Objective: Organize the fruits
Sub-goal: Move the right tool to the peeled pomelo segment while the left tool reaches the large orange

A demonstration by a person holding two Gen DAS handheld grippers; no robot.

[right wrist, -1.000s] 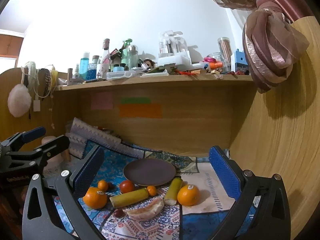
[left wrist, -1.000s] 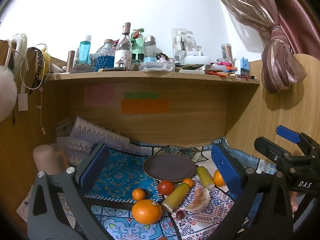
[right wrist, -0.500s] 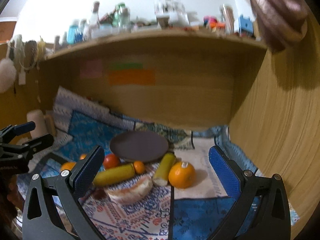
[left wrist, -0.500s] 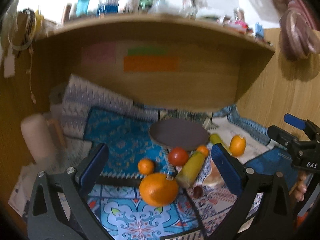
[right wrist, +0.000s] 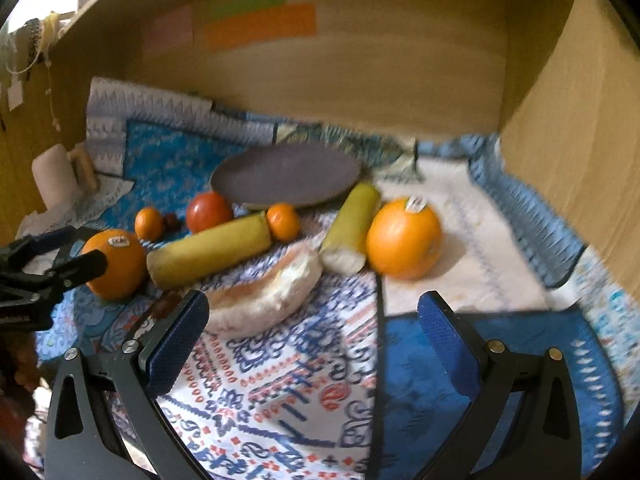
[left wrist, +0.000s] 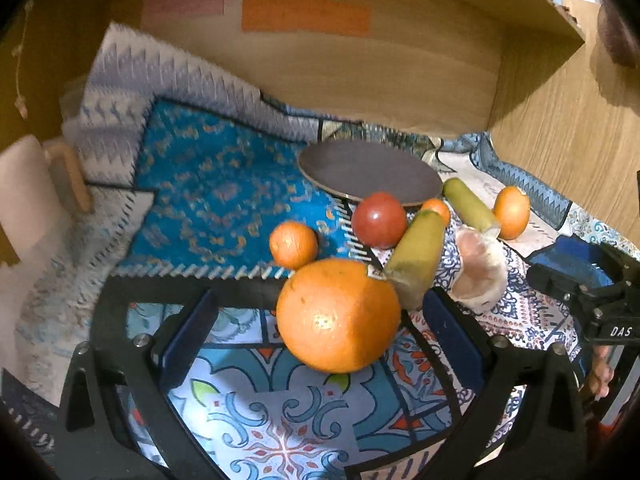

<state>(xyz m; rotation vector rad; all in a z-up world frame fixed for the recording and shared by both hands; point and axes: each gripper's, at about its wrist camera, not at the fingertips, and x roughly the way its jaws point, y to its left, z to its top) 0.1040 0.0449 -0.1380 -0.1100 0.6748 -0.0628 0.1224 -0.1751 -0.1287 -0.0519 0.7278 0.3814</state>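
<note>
My left gripper (left wrist: 318, 338) is open, its jaws on either side of a large orange (left wrist: 338, 316) without touching it. Behind it lie a small tangerine (left wrist: 293, 244), a red tomato (left wrist: 379, 220), a banana piece (left wrist: 418, 254) and a pomelo segment (left wrist: 478, 276), in front of a dark plate (left wrist: 370, 172). My right gripper (right wrist: 314, 340) is open and empty, low over the cloth. Ahead of it lie the pomelo segment (right wrist: 264, 292), a second large orange (right wrist: 404, 238), two banana pieces (right wrist: 210, 250) (right wrist: 352, 228) and the plate (right wrist: 286, 174).
A patterned blue cloth (left wrist: 208, 196) covers the desk under a wooden shelf. Wooden walls close in behind (right wrist: 360, 80) and on the right (right wrist: 580, 140). A pale mug (left wrist: 24, 200) stands at the left. Each gripper shows at the edge of the other's view.
Both grippers have dropped and tilted down toward the fruit. The left one has closed in around the large orange; the right one has come nearer the pomelo segment and second orange.
</note>
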